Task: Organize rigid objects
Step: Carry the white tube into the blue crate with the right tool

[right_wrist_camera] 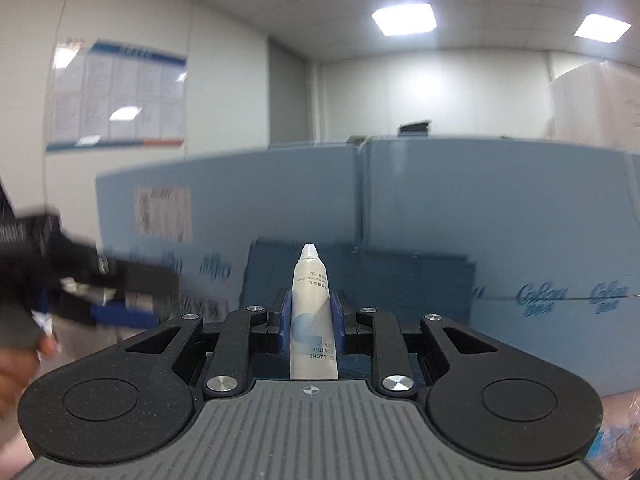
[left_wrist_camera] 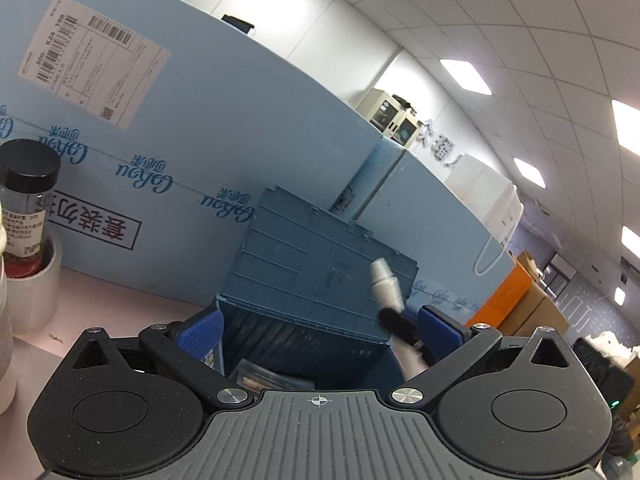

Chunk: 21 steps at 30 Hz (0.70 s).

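Observation:
My right gripper [right_wrist_camera: 311,316] is shut on a white tube [right_wrist_camera: 312,320] with its cap pointing forward and up. The same tube [left_wrist_camera: 386,284] shows in the left wrist view, held by the right gripper's fingers [left_wrist_camera: 400,326] above the open blue storage box [left_wrist_camera: 316,312]. The box's lid [left_wrist_camera: 320,264] stands upright against the blue cardboard wall. My left gripper [left_wrist_camera: 320,330] is open and empty, its blue pads on either side of the box opening. Packaged items lie inside the box [left_wrist_camera: 268,376].
A spice jar with a black cap [left_wrist_camera: 28,200] stands in a white cup [left_wrist_camera: 34,296] at the left on the pink table [left_wrist_camera: 120,312]. Tall blue cardboard panels [left_wrist_camera: 200,120] wall off the back. The left gripper appears blurred at the left in the right wrist view [right_wrist_camera: 80,288].

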Motion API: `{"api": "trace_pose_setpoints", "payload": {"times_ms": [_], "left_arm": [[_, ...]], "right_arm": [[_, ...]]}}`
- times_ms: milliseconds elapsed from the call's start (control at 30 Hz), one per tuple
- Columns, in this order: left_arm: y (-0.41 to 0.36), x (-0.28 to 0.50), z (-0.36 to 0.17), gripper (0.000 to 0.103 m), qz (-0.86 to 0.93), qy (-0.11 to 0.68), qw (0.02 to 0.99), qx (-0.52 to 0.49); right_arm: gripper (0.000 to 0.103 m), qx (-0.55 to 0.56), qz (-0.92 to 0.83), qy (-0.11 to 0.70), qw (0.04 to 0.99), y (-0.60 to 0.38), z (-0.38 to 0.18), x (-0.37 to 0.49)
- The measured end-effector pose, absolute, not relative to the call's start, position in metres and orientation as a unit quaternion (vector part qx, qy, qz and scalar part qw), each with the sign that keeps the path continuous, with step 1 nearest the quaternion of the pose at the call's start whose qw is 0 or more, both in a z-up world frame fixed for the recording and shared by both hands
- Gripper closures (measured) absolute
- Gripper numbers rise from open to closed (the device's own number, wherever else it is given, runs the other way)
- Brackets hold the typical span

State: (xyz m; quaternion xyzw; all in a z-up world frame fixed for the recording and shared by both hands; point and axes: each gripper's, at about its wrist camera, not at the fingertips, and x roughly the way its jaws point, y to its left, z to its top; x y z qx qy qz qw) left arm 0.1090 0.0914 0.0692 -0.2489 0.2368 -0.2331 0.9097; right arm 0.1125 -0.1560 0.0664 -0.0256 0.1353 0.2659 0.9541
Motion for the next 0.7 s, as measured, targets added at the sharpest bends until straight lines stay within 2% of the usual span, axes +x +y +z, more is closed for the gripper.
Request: {"api": "trace_pose_setpoints", "payload": {"times_ms": [400, 700], "left_arm": [[0.094, 0.113, 0.065, 0.0, -0.235, 0.244, 0.905, -0.258], [0.095, 0.12, 0.059, 0.0, -0.233, 0.255, 0.9, -0.264]], "right_arm": [[0.083, -0.154, 0.301, 0.243, 0.909, -0.117, 0.035, 0.134], [0.083, -0.179, 0.319, 0.292, 0.884, -0.104, 0.033, 0.147]]}}
